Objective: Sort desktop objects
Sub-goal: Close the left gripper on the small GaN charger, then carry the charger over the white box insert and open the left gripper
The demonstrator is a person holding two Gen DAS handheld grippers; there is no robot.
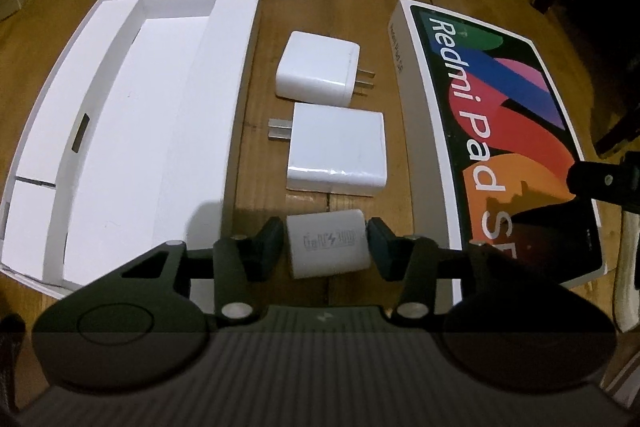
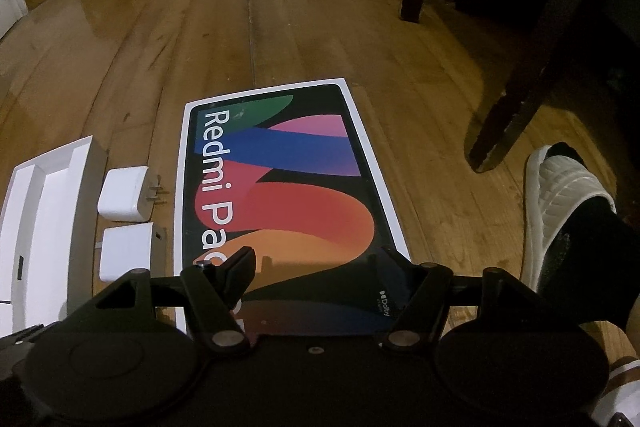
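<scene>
Now the left gripper [image 1: 327, 245] is clamped on the small white plastic GaN charger cube [image 1: 329, 245], lying at six o'clock below two bigger white plug adapters [image 1: 335, 155]. It looks light, rigid and smooth-sided; squeezing its flat opposite faces suits. The right gripper [image 2: 316, 267] hovers apart over the printed tablet box lid [image 2: 280, 187].

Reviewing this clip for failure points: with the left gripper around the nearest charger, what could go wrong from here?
1. The left gripper pinches the small charger only at its rounded sides; it may twist or slip when lifted.
2. The middle charger lies close ahead, so a forward swing could knock it.
3. The open white box has narrow compartments; a tilted charger may catch on a wall.
</scene>
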